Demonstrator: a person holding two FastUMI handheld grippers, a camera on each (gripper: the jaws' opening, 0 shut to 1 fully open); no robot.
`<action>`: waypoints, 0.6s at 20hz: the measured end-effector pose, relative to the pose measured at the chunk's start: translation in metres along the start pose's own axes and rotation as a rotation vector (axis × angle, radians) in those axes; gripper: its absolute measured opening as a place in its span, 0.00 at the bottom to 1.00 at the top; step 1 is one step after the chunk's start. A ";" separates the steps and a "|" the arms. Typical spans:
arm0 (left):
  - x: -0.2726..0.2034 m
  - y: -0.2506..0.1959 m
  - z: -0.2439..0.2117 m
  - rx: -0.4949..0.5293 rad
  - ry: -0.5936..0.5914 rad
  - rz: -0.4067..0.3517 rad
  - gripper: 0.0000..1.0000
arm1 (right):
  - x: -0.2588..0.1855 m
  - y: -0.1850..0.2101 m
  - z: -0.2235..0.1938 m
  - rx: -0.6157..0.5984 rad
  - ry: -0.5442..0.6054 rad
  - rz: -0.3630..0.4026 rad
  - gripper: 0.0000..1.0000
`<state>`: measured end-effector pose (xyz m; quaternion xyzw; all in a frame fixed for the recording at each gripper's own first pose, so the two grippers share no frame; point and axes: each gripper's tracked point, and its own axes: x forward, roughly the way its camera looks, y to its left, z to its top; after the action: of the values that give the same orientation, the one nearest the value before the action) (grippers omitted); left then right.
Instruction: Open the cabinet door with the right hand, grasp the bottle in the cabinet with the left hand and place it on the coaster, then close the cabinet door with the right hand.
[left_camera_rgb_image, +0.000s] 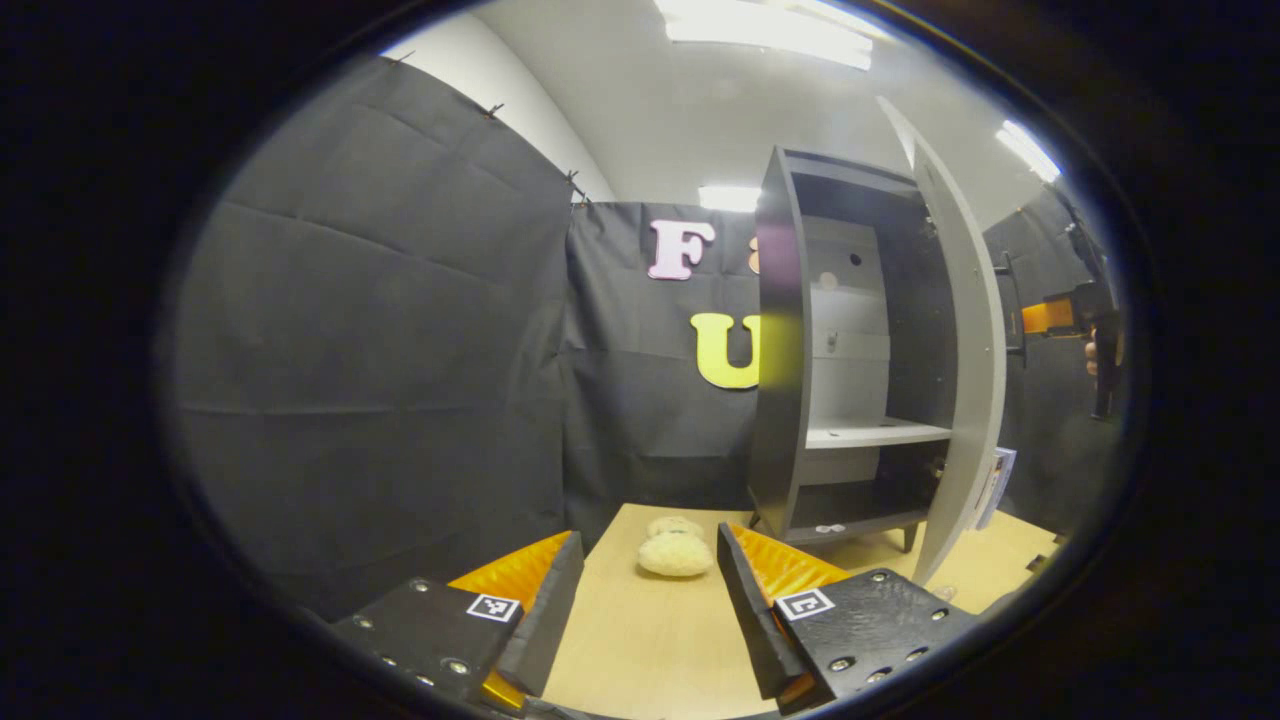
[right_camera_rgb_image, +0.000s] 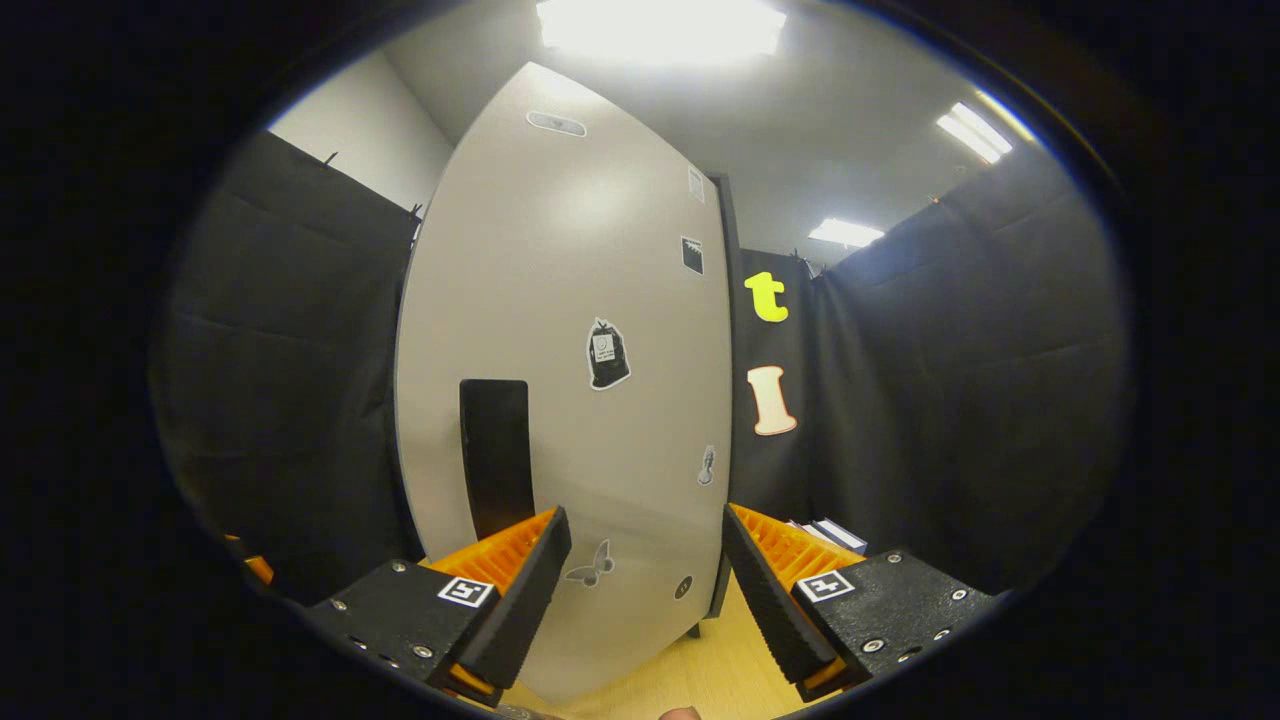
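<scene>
Door (right_camera_rgb_image: 560, 330) of the cabinet (left_camera_rgb_image: 790, 400) hangs wide open at the tabletop's far edge — right gripper (right_camera_rgb_image: 645, 580) and left gripper (left_camera_rgb_image: 650, 540) both spread empty, so square the fingers around the black handle (right_camera_rgb_image: 495, 455) before clenching.

text: none legible | cabinet door (right_camera_rgb_image: 560, 380) stickers (right_camera_rgb_image: 607, 355): too small to read

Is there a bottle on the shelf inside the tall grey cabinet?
No, in the left gripper view the tall grey cabinet stands with its pale grey door swung open, and its white shelf is bare.
</scene>
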<state>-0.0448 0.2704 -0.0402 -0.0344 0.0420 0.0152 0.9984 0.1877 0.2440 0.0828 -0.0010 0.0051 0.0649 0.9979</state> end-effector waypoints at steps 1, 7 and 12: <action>0.000 0.003 -0.001 -0.001 0.002 0.004 0.82 | 0.003 0.008 0.001 -0.002 0.001 0.014 0.94; 0.001 0.016 -0.003 0.005 0.001 0.024 0.82 | 0.015 0.038 -0.012 -0.012 0.000 0.070 0.95; 0.008 0.014 0.004 0.006 -0.014 0.014 0.82 | 0.013 0.036 -0.022 -0.006 0.018 0.068 0.95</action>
<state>-0.0373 0.2847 -0.0378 -0.0313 0.0355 0.0220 0.9986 0.1956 0.2811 0.0607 -0.0046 0.0140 0.0988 0.9950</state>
